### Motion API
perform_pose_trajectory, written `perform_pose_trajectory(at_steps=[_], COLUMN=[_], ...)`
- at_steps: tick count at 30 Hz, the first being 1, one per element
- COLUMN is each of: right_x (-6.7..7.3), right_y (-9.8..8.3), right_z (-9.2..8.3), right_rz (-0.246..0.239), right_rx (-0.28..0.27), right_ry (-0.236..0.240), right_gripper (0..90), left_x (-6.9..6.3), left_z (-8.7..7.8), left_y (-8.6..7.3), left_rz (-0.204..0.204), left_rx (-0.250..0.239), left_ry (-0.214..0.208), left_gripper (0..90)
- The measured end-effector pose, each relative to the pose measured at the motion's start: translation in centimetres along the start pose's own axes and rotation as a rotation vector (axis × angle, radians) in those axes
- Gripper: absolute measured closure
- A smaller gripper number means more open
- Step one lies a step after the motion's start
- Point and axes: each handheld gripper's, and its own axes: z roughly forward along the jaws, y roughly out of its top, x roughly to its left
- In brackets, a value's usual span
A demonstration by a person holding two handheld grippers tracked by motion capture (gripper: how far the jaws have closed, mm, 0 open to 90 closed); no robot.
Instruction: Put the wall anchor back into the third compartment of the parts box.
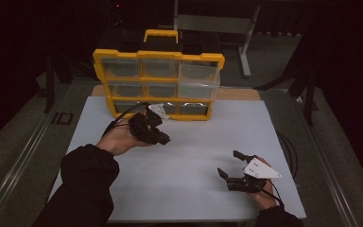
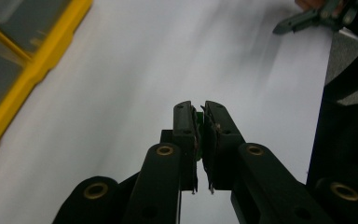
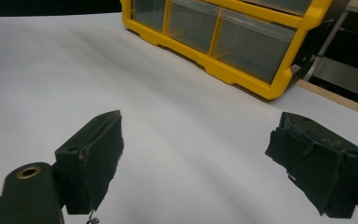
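My left gripper (image 1: 163,139) hovers over the white tabletop (image 1: 194,137), just in front of the yellow organizer (image 1: 158,56). In the left gripper view its jaws (image 2: 200,106) are shut on a small thin green piece (image 2: 197,115), of which only an edge peeks out. My right gripper (image 1: 228,163) rests near the table's front right corner, held by a hand. Seen from its own camera, the right gripper (image 3: 196,140) stands wide open with nothing between its pads, facing the organizer (image 3: 242,70).
The yellow organizer (image 2: 23,79) with clear drawers stands upright at the table's far edge. The right gripper (image 2: 307,18) appears at the top right of the left gripper view. A metal stand (image 1: 246,42) sits behind the table.
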Motion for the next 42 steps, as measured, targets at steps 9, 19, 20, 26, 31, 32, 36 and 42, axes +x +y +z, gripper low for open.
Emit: perform_pose_trajectory(at_steps=[9,19,20,26,31,32,36,42], right_x=[0.0,0.0,0.0,0.0,-0.1,0.0,0.0,-0.1], right_y=[0.0,0.0,0.0,0.0,0.0,0.0,0.0,0.0], right_z=[-0.1,-0.1,-0.1,-0.1,-0.1,-0.1,-0.1,-0.1], right_rz=[0.003,0.004,0.004,0.005,0.005,0.007,0.005,0.006], right_rx=[-0.004,-0.006,-0.006,-0.005,-0.005,-0.005,-0.005,-0.006], right_ry=[-0.002,-0.002,-0.002,-0.003,-0.002,-0.002,-0.001,-0.002], right_gripper=[15.2,15.2,15.2,15.2,15.2,15.2,15.2,15.2], left_x=[0.8,2.2,2.2,2.7,3.1,3.2,3.4,3.7], left_z=[-0.8,-1.8,-1.8,-2.4,-2.9,-3.0,-3.2,-3.5], left_y=[1.4,3.0,3.0,4.5,5.1,5.2,5.6,6.3], left_rz=[0.015,0.005,0.005,0.013,-0.002,-0.004,-0.005,-0.005], left_rx=[0.006,0.006,0.006,0.002,-0.018,-0.015,-0.011,-0.007], left_ry=[0.016,0.050,0.050,0.071,0.094,0.096,0.103,0.119], left_gripper=[84.6,84.6,84.6,84.6,84.6,84.6,84.6,84.6])
